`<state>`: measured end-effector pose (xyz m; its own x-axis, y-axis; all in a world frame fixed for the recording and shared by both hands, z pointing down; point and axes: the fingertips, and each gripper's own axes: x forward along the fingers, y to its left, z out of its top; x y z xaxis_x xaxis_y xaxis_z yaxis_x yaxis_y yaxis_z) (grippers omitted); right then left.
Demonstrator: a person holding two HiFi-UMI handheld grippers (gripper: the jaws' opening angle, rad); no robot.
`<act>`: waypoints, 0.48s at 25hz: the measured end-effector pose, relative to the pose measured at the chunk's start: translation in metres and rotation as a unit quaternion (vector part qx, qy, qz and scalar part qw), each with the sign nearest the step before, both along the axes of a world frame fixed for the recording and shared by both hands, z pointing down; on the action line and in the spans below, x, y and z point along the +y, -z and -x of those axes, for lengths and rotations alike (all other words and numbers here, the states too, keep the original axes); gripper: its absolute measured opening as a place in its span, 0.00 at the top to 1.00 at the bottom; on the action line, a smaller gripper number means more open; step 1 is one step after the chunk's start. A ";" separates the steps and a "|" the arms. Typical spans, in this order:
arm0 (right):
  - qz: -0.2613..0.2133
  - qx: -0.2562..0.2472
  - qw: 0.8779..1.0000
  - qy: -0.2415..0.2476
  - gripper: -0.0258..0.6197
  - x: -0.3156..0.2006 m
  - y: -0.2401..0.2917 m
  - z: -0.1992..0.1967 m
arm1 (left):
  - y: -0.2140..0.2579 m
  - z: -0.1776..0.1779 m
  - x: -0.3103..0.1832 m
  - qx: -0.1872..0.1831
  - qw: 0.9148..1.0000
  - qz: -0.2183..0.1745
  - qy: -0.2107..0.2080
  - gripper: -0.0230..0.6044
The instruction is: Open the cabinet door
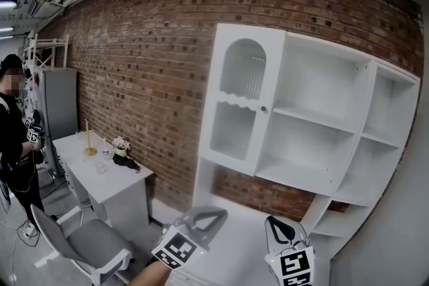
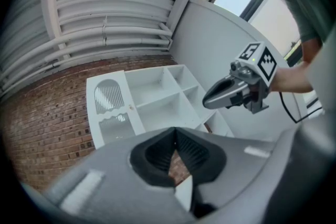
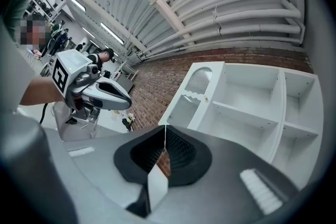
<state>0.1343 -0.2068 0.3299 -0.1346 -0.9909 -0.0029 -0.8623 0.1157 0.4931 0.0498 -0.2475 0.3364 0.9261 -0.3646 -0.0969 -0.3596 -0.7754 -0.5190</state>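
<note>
The white cabinet (image 1: 365,144) is hanging on the brick wall (image 1: 147,57), toward 2 o'clock in the head view. Its cabinet door (image 1: 236,107), arched pane over a lower pane, is filling the cabinet's 9 o'clock bay and sitting flush and closed, so the task is standing at its start: reaching, gripping and pulling are all left to do.

At 8 o'clock a desk (image 1: 124,185) is standing along the wall with an office chair (image 1: 94,243) in front, both well apart from the door, leaving open room for its swing.

At 6 o'clock the left hand-held gripper (image 2: 175,132) and the right hand-held gripper (image 3: 166,129) are hovering low, well short of the cabinet, each with jaws pressed together and holding nothing.

The small knob (image 1: 263,108) is sitting at the door's 3 o'clock edge, so the hinges are probably lying at 9 o'clock, though they are too small to make out.
</note>
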 end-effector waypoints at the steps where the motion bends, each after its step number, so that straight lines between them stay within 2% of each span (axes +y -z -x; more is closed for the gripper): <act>1: 0.001 0.001 1.000 -0.003 0.95 -0.001 0.000 0.001 | -0.001 0.001 -0.002 0.000 1.000 0.000 -0.003 0.96; 12: 0.005 -0.001 1.000 -0.009 0.95 -0.024 -0.001 0.000 | -0.007 0.003 -0.026 0.000 1.000 0.009 -0.007 0.96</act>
<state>0.1343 -0.2313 0.3306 -0.1177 -0.9930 0.0075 -0.8649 0.1062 0.4905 0.0472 -0.2730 0.3435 0.9311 -0.3534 -0.0900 -0.3485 -0.7896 -0.5051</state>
